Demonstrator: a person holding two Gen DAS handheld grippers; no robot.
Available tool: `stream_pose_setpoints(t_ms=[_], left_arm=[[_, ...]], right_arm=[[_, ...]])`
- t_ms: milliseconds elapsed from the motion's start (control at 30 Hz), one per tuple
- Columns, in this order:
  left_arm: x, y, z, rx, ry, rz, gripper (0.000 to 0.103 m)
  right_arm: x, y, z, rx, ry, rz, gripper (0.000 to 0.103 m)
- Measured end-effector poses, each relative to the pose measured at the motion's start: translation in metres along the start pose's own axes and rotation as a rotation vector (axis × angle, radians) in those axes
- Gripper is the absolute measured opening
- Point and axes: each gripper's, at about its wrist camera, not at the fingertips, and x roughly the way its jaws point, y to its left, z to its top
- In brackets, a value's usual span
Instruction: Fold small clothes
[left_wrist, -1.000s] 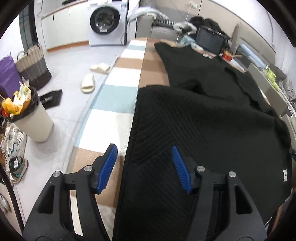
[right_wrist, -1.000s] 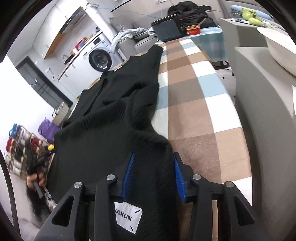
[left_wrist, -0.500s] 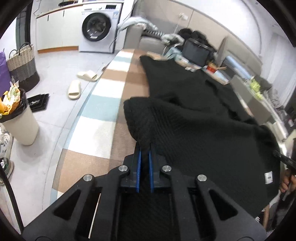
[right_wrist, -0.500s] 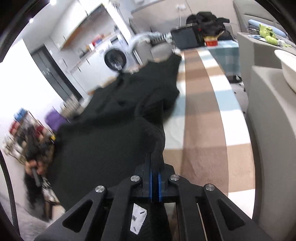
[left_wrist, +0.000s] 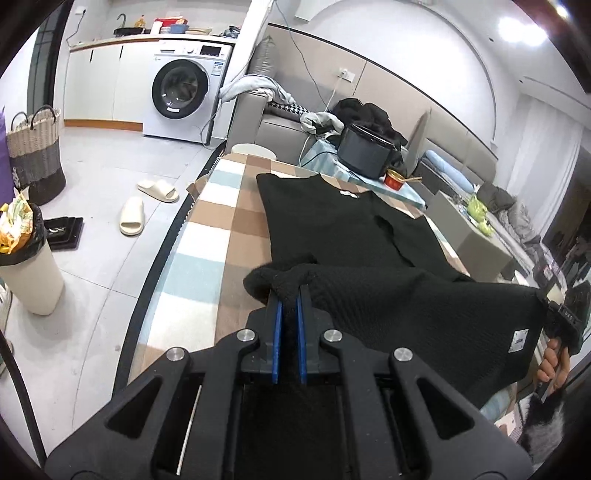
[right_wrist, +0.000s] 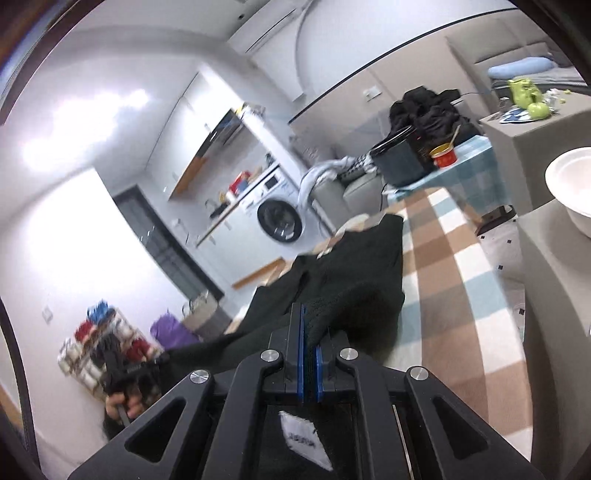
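Each hand-held gripper is clamped on the black knit sweater (left_wrist: 369, 236): the left hand-held gripper (left_wrist: 289, 314) pinches its near left corner, the right hand-held gripper (right_wrist: 309, 354) its near right, lifting the hem above the checked tabletop (left_wrist: 218, 229).

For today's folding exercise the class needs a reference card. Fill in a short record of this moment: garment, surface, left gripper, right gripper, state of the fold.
garment: black knit sweater, white label at the hem
surface: checked blanket on a long table
left gripper: shut on the hem's left corner
right gripper: shut on the hem's right corner
state of the fold: hem lifted off the blanket, collar end flat, not yet folded over
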Motion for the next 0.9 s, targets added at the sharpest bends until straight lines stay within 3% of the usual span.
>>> stream_pose_setpoints(t_ms=[200,300,467,533,600,667,733,800,900], left_arm=[[0.007,0.006,0.015,-0.015,-0.012,-0.019,0.004],[0.023,0.005,0.026,-0.008,-0.008,-0.012,0.004],[0.067,0.007,0.042,-0.036,0.016,0.017,0.005],[0.088,0.010,0.043,-0.047,0.037,0.065,0.006],[0.106,0.016,0.039,-0.062,0.093,0.090,0.010],[0.117,0.022,0.031,-0.075,0.141,0.130,0.025],[0.120,0.029,0.021,-0.081,0.144,0.174,0.047],[0.125,0.034,0.016,-0.080,0.142,0.187,0.054],[0.145,0.036,0.016,-0.074,0.177,0.181,0.055]], right_arm=[[-0.002,-0.001,0.010,0.009,-0.019,0.013,0.004],[0.004,0.004,0.012,-0.026,-0.013,-0.027,0.004],[0.049,0.005,0.026,-0.052,0.027,-0.151,0.004],[0.080,0.001,0.031,-0.059,0.108,-0.220,0.010],[0.102,-0.007,0.030,-0.082,0.188,-0.304,0.024],[0.113,-0.016,0.023,-0.106,0.279,-0.381,0.036],[0.108,-0.026,0.014,-0.105,0.300,-0.396,0.047],[0.101,-0.036,0.008,-0.103,0.296,-0.417,0.066],[0.104,-0.054,0.010,-0.065,0.308,-0.417,0.072]])
